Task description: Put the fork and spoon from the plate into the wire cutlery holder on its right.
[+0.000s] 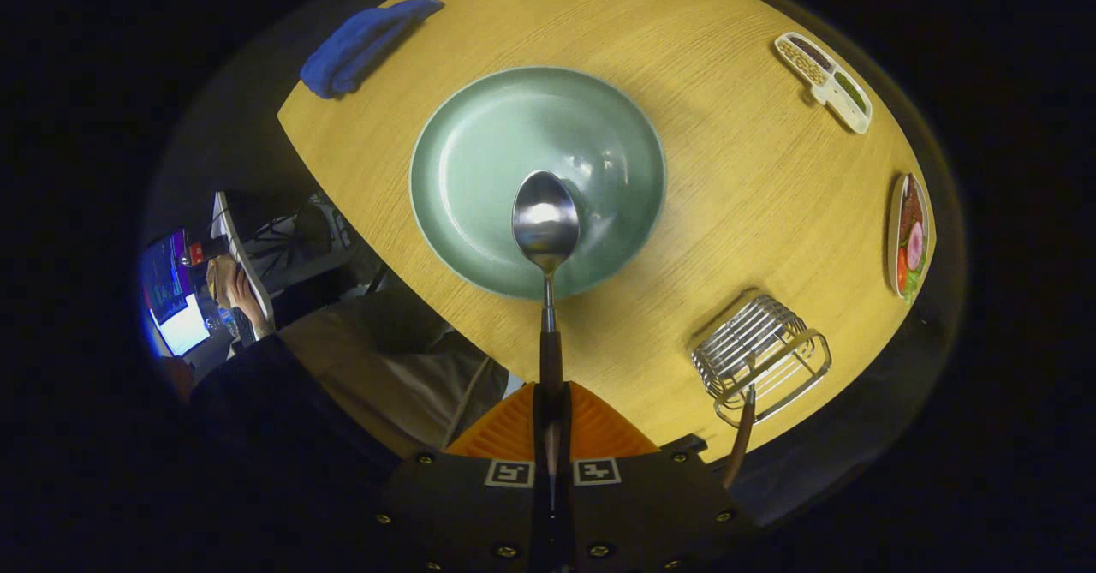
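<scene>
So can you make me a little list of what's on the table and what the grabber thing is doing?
hand-held gripper: shut on the spoon's handle
spoon: lifted, bowl over the plate
plate: green, nothing lying in it
wire cutlery holder: right of the plate, a brown handle sticking out of it
blue cloth: beyond the plate, near the table edge
table: wooden
left to do: spoon into the holder

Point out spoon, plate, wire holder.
spoon (545,220), gripper view, on its bowl.
plate (479,153), gripper view, on bare inner surface.
wire holder (753,346), gripper view, on its wire side.
</scene>
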A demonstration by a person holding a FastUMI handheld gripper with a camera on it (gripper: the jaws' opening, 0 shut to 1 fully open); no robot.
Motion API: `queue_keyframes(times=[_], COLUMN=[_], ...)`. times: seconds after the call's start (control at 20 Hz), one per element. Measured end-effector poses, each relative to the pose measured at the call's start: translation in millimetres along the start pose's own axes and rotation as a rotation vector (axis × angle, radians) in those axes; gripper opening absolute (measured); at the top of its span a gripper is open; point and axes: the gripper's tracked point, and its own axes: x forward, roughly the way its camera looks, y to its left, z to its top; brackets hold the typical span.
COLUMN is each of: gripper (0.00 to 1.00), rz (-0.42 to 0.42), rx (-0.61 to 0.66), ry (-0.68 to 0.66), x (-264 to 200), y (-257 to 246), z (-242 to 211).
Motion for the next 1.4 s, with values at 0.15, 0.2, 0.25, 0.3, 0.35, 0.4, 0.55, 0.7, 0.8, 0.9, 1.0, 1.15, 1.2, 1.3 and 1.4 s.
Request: queue_keyframes(times=[0.15, 0.2, 0.25, 0.3, 0.35, 0.4, 0.55, 0.7, 0.8, 0.9, 1.0, 1.15, 1.2, 1.3, 1.4], gripper=[0.02, 0.02, 0.02, 0.02, 0.02, 0.02, 0.02, 0.02, 0.02, 0.02, 0.02, 0.02, 0.02, 0.02, 0.02], rz=[-0.017, -0.022, -0.022, -0.017, -0.011, -0.005, 0.001, 0.000, 0.000, 0.008, 0.025, 0.035, 0.041, 0.071, 0.076], rx=[0.018, 0.033, 0.046, 0.060, 0.075, 0.089, 0.130, 0.183, 0.223, 0.263, 0.299, 0.344, 0.363, 0.401, 0.425], ry=[0.026, 0.031, 0.036, 0.040, 0.041, 0.045, 0.063, 0.064, 0.064, 0.072, 0.094, 0.135, 0.142, 0.162, 0.177], x=[-11, -14, -17, -20, -24, -23, -33, -40, -44, -48, -47, -45, -44, -40, -37], y=[-18, -24, -29, -33, -37, -39, -55, -76, -85, -94, -100, -108, -109, -107, -112], z=[-24, -31, -38, -44, -50, -56, -76, -91, -98, -103, -109, -112, -109, -102, -99])
